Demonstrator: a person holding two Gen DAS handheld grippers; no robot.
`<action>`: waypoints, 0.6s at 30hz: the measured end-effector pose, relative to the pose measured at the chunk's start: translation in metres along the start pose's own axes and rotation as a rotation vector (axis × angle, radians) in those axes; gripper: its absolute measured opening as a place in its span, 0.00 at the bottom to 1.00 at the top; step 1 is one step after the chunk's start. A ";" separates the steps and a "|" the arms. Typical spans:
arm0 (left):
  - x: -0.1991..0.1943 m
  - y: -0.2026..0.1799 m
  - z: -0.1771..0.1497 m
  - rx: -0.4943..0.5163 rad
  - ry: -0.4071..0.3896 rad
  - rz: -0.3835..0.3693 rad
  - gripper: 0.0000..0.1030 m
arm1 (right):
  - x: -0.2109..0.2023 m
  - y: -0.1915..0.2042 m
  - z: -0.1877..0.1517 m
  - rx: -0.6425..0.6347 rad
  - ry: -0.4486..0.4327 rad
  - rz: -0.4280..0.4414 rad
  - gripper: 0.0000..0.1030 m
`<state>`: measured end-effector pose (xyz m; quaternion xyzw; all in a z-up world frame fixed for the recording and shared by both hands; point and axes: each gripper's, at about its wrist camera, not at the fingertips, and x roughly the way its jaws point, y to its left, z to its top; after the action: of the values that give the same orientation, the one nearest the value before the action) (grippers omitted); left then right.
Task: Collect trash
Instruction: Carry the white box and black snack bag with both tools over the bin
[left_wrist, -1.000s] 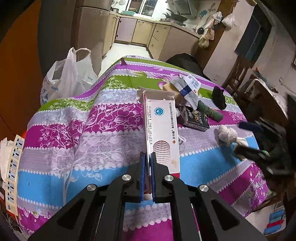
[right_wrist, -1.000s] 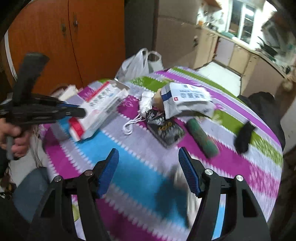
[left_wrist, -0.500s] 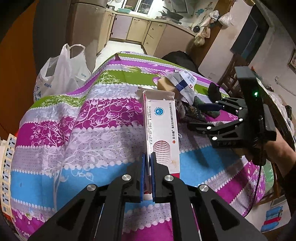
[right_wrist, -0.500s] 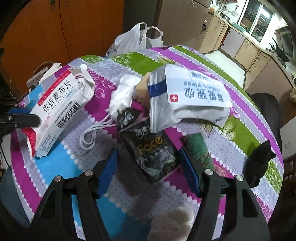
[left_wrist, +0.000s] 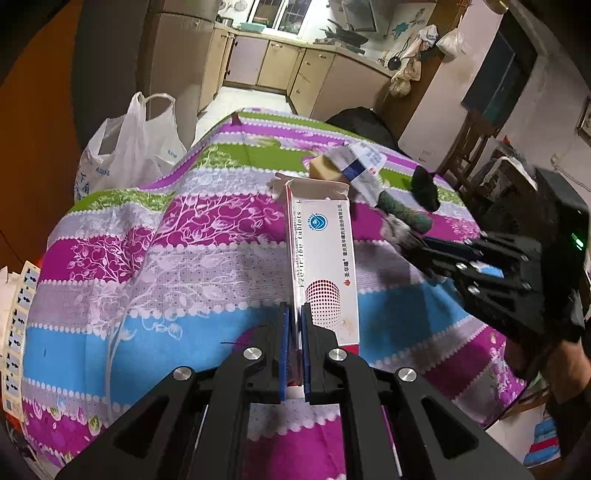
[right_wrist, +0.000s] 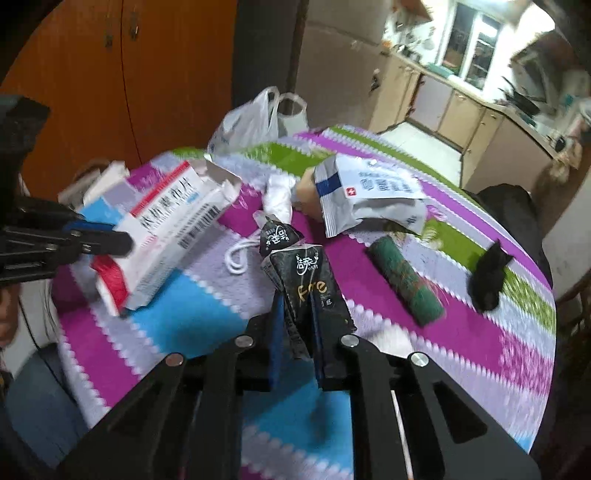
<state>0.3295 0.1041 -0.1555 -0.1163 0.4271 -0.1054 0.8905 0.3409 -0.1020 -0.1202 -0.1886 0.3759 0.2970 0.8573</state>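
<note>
1. Left gripper (left_wrist: 293, 332) is pinching the near end of the white tablet box (left_wrist: 325, 266), held over the striped tablecloth (left_wrist: 147, 258).
2. Right gripper (right_wrist: 295, 332) has clamped down on the black tissue pack (right_wrist: 306, 284), lifted just above the cloth.
3. Wipes pouch (right_wrist: 369, 192), green roll (right_wrist: 404, 280) and the white plastic bag (right_wrist: 251, 122) sit further back.

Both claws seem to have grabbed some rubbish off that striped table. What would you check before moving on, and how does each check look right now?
1. Left gripper shut on the white tablet box: ok.
2. Right gripper shut on the black tissue packet: ok.
3. Packet lifted free of the tablecloth: cannot tell.
4. White plastic bag beside the table standing open to take trash: ok.
5. Table cleared: not ok; the wipes pouch, green roll and white string remain.
</note>
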 end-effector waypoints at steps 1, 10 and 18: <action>-0.004 -0.003 0.000 0.001 -0.007 -0.007 0.06 | -0.009 0.000 -0.003 0.014 -0.021 -0.004 0.11; -0.040 -0.070 0.001 0.100 -0.073 -0.083 0.06 | -0.131 -0.038 -0.043 0.283 -0.230 -0.124 0.11; -0.053 -0.197 0.001 0.276 -0.110 -0.224 0.06 | -0.228 -0.092 -0.107 0.450 -0.277 -0.333 0.11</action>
<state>0.2800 -0.0682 -0.0572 -0.0455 0.3436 -0.2548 0.9027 0.2205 -0.3137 -0.0071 -0.0109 0.2758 0.0847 0.9574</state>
